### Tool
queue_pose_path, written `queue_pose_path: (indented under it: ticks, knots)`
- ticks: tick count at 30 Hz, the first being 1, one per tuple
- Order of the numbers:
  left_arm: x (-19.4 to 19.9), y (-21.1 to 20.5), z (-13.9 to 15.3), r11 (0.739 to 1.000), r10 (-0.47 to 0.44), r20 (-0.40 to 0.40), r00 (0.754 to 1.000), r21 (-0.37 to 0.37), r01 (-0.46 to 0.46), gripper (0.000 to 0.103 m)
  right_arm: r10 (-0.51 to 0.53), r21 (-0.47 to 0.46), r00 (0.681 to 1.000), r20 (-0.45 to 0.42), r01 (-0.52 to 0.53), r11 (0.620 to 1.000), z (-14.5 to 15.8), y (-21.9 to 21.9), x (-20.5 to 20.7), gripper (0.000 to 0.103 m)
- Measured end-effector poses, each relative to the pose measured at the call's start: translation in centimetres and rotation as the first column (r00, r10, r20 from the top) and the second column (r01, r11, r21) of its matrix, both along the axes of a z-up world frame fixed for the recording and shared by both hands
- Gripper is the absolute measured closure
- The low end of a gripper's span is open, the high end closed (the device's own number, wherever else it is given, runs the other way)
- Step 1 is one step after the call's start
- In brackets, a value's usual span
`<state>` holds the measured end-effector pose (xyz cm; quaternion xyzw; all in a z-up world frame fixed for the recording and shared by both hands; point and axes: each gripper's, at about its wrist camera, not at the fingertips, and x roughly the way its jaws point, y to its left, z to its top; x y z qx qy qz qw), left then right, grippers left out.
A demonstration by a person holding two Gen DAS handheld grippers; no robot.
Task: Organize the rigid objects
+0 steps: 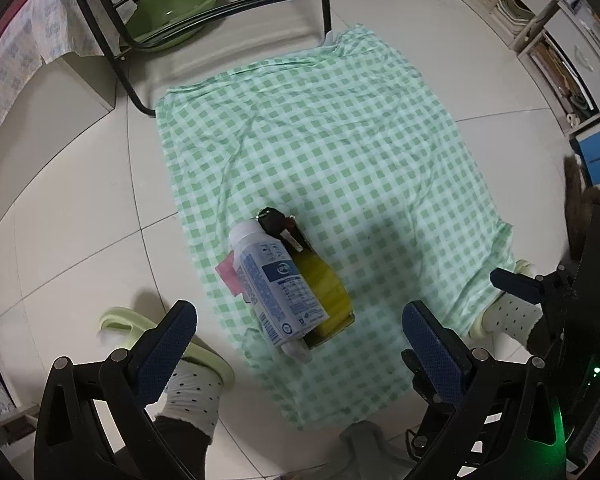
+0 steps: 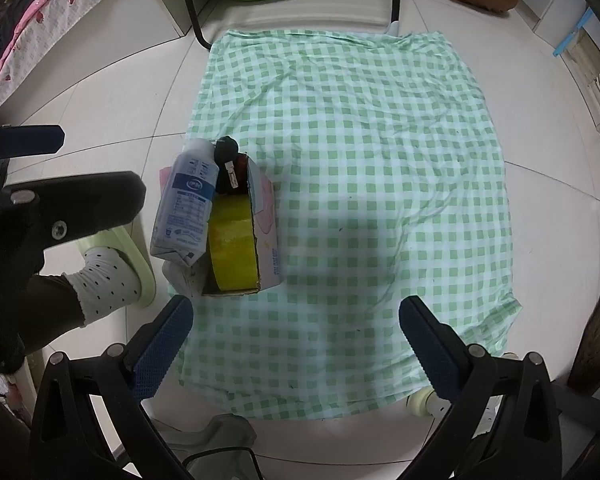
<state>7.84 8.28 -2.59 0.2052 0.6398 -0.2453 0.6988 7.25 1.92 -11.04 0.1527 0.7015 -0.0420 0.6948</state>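
A small pink cardboard box (image 2: 266, 232) stands on a green checked cloth (image 2: 360, 160) on the floor. In it are a yellow tape roll (image 2: 232, 248), a white and blue bottle (image 2: 186, 208) leaning across its top, and a black car key (image 2: 226, 160). The same box (image 1: 332, 328), bottle (image 1: 276, 280), roll (image 1: 324, 284) and key (image 1: 274, 222) show in the left wrist view. My left gripper (image 1: 300, 340) is open and empty, just in front of the box. My right gripper (image 2: 296, 344) is open and empty above the cloth's near edge, right of the box.
A black chair frame (image 1: 140, 92) and a green basin (image 1: 172, 4) stand beyond the cloth. The person's feet in dotted socks and green slippers (image 1: 204, 360) flank the cloth. Shelves (image 1: 548, 40) stand at the right. A bed edge (image 2: 28, 40) is at the left.
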Motion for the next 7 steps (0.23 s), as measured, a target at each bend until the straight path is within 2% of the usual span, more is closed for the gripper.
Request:
queue_pose_path:
  ticks: [7]
  knots:
    - [-0.07, -0.08, 0.01, 1.0, 0.003, 0.005, 1.0, 0.014, -0.003, 0.0, 0.006, 0.002, 1.0, 0.0, -0.006, 1.0, -0.04, -0.03, -0.06, 0.0]
